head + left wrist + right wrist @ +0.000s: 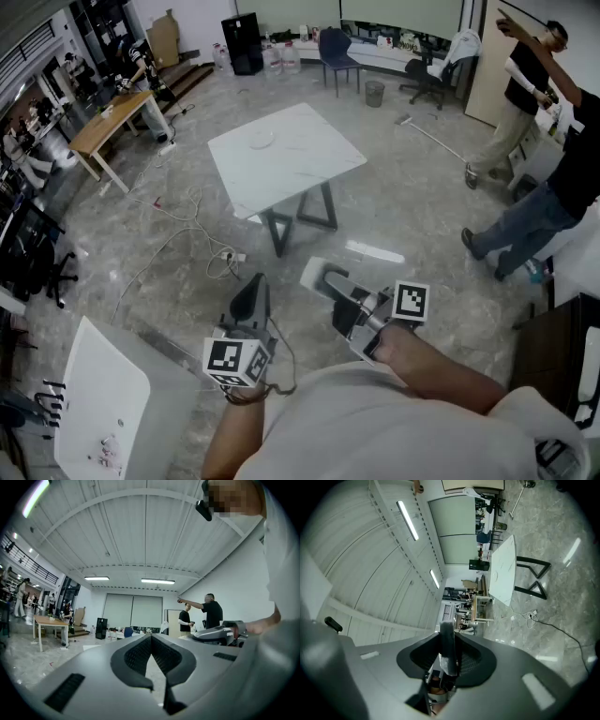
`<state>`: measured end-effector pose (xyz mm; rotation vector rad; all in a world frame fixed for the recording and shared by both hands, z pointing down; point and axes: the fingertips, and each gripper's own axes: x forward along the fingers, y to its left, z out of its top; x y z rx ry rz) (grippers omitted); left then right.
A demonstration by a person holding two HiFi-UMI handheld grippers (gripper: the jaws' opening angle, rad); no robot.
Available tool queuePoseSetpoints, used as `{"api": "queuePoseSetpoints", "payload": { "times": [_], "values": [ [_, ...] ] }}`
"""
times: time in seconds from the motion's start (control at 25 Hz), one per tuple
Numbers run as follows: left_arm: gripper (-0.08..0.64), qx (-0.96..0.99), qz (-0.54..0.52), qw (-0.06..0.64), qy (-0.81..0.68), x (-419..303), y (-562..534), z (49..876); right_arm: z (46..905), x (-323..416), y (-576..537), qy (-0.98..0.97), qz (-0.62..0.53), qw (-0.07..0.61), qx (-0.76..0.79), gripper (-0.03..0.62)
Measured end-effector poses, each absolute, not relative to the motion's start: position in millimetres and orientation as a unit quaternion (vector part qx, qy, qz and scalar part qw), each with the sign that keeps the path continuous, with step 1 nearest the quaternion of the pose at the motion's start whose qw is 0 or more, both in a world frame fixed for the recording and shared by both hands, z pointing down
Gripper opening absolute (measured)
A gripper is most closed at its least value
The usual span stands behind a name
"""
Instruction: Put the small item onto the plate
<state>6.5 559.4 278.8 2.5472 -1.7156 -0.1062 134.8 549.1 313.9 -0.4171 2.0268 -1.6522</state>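
Note:
A white plate [260, 139] lies on the white square table [300, 169] a few steps ahead across the floor. Both grippers are held close to my body, well short of that table. My right gripper [316, 277] is shut on a small thin grey item [448, 648], which stands upright between the jaws and sticks out past their tips. The table [506, 569] shows far off beyond it in the right gripper view. My left gripper [251, 286] is shut, its jaw tips touching with nothing between them [151, 637], and it points level across the room.
Two people stand at the right [525, 84] [562, 197]. A second white table [103, 394] is at my lower left, with small things on it. Cables and a power strip [202, 244] trail over the floor left of the plate's table. A wooden table [112, 117] stands far left.

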Motion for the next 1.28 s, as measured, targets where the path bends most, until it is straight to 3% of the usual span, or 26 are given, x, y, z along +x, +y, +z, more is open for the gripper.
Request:
{"api": "queuePoseSetpoints", "payload": {
  "times": [0.84, 1.28],
  "values": [
    [0.006, 0.83, -0.036, 0.054, -0.554, -1.6, 553.7, 294.0, 318.7, 128.9, 546.0, 0.737, -0.61, 0.243, -0.161, 0.094],
    [0.006, 0.82, -0.023, 0.059, -0.569, 4.8, 470.8, 302.9, 328.8, 140.3, 454.7, 0.731, -0.62, 0.239, -0.157, 0.094]
  ]
}}
